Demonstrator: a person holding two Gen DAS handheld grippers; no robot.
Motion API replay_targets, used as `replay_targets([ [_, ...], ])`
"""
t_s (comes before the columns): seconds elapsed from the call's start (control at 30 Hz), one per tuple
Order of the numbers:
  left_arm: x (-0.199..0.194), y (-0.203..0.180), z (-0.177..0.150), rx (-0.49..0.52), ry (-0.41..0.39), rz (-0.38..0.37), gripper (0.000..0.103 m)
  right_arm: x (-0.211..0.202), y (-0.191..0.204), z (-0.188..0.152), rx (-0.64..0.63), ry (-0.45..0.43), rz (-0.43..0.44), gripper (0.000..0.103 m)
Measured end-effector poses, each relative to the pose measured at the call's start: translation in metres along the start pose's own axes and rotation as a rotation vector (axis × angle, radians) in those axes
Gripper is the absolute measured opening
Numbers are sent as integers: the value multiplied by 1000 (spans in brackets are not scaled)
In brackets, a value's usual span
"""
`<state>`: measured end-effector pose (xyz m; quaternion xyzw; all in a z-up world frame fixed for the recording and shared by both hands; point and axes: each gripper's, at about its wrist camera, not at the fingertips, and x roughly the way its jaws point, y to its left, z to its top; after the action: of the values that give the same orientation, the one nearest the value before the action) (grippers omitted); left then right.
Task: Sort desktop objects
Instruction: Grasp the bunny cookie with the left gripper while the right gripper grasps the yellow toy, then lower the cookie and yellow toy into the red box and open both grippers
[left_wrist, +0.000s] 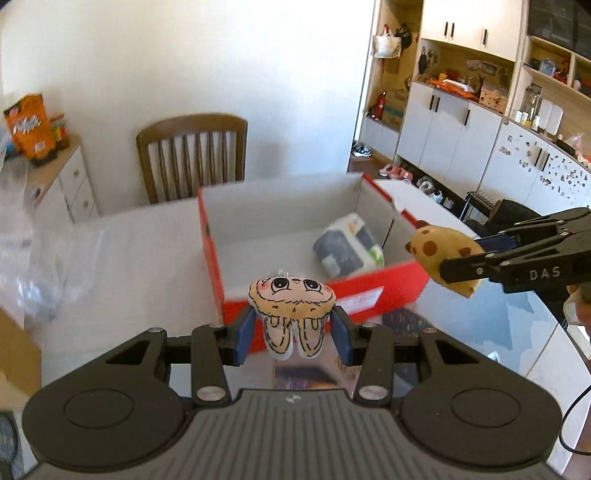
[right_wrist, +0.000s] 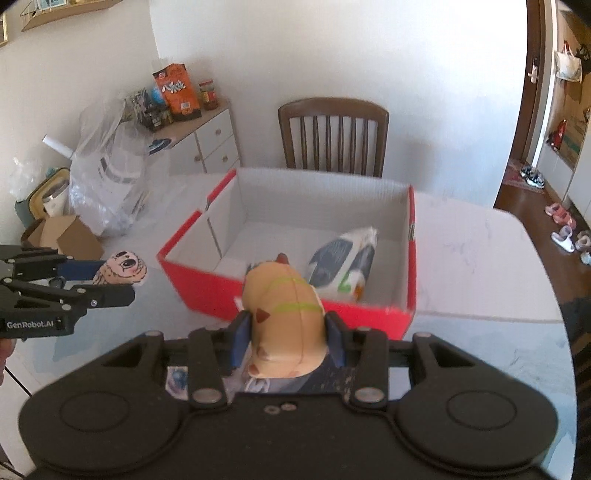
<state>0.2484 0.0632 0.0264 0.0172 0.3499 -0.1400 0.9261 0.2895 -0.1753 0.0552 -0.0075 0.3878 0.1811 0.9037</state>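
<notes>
My left gripper (left_wrist: 292, 334) is shut on a small plush doll with a cartoon face (left_wrist: 291, 306) and holds it in the air just before the near wall of a red cardboard box (left_wrist: 369, 291). The left gripper also shows in the right wrist view (right_wrist: 122, 282) with the doll (right_wrist: 123, 267). My right gripper (right_wrist: 287, 339) is shut on a yellow spotted plush toy (right_wrist: 284, 317), near the box's front wall (right_wrist: 207, 291). In the left wrist view the right gripper (left_wrist: 458, 258) holds the toy (left_wrist: 439, 251) by the box's right corner. A tissue pack (right_wrist: 343, 264) lies inside the box.
The box stands on a white table (right_wrist: 472, 258). A wooden chair (right_wrist: 332, 136) is behind the table. A low cabinet (right_wrist: 207, 144) with snack bags and clear plastic bags (right_wrist: 107, 177) are at the left. Shelving and cupboards (left_wrist: 461, 122) are at the right.
</notes>
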Motion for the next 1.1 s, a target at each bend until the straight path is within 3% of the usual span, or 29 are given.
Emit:
replay_targets([
  [0.23, 26, -7, 32, 35, -6, -2, 43, 14, 0, 26, -24, -36, -30, 42],
  [0.53, 80, -3, 66, 59, 50, 8, 43, 54, -12, 50, 5, -14, -63, 42],
  [0.87, 139, 0, 93, 105, 101, 75, 43, 99, -13, 55, -17, 33, -95, 42],
  [1.1, 181, 4, 96, 119, 196, 100, 43, 127, -6, 51, -38, 95, -73, 41],
])
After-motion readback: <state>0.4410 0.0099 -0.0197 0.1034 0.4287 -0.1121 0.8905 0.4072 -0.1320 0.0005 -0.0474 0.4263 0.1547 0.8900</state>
